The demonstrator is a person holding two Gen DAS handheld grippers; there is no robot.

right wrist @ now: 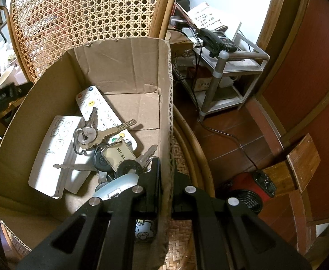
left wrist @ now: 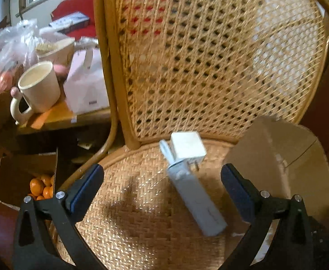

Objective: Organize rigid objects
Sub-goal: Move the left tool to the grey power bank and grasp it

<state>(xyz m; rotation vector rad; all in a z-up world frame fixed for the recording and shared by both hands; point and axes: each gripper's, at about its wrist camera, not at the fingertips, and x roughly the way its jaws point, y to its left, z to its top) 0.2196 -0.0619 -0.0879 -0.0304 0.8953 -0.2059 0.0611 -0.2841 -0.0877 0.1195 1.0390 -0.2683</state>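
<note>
In the left wrist view a white charger plug (left wrist: 188, 146) and a long white power bank (left wrist: 196, 199) lie on the woven seat of a rattan chair (left wrist: 130, 202). My left gripper (left wrist: 162, 191) is open and empty, its jaws either side of the power bank, above it. A cardboard box (left wrist: 277, 157) stands at the seat's right. In the right wrist view my right gripper (right wrist: 165, 180) is shut on the right wall of the cardboard box (right wrist: 165, 103). Inside lie two white remotes (right wrist: 49, 153), a bunch of keys (right wrist: 101, 135) and a silver-blue device (right wrist: 119, 185).
Left of the chair a table holds a cream mug (left wrist: 39, 87), plastic bags and a white box (left wrist: 85, 87). A carton of oranges (left wrist: 40, 186) sits on the floor below. Right of the chair stand a shelf with a telephone (right wrist: 218, 40) and a red fan heater (right wrist: 250, 189).
</note>
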